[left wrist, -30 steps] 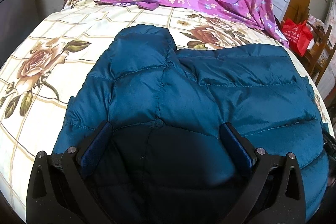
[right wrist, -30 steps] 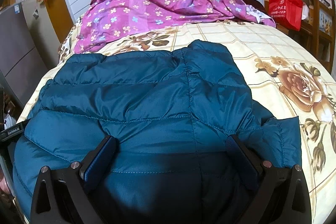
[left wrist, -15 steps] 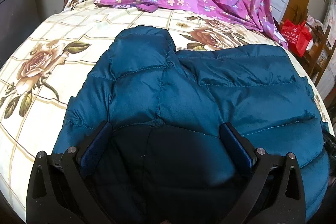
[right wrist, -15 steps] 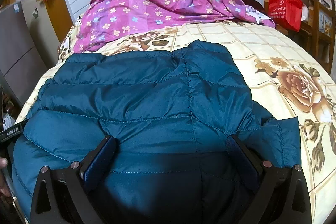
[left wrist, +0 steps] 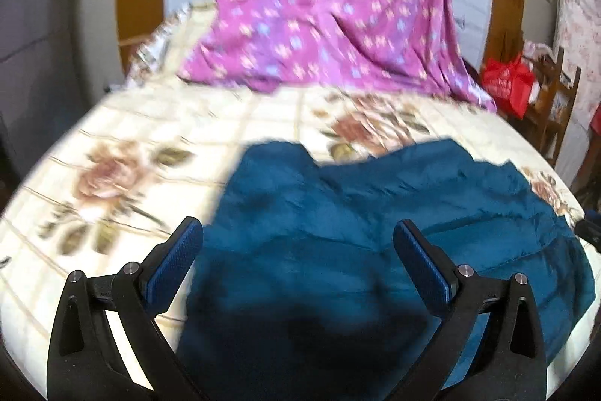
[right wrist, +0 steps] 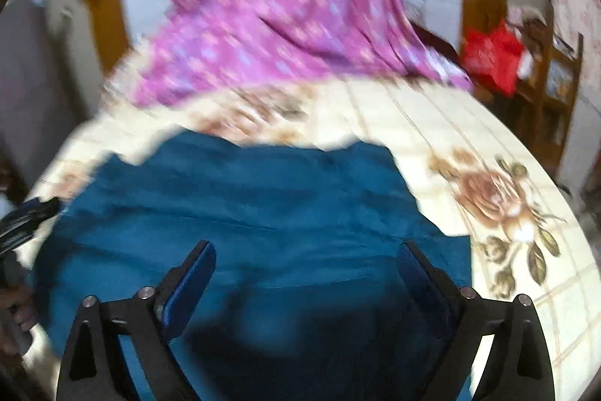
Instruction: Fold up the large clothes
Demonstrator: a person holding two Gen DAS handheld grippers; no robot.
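A teal puffer jacket (left wrist: 375,232) lies folded on the floral bed sheet (left wrist: 124,145); it also shows in the right wrist view (right wrist: 263,213). My left gripper (left wrist: 296,250) is open and empty, raised above the jacket's left part. My right gripper (right wrist: 306,273) is open and empty, raised above the jacket's right part. Both views are motion-blurred. The other gripper shows at the left edge of the right wrist view (right wrist: 22,224).
A purple flowered cloth (left wrist: 338,10) drapes over the far end of the bed and also shows in the right wrist view (right wrist: 285,6). A red bag (left wrist: 507,81) and wooden shelves (right wrist: 556,77) stand at the right. The bed edge curves close on both sides.
Both grippers have lifted and drawn back from the jacket, still open. The jacket now looks smaller and lower in both views.
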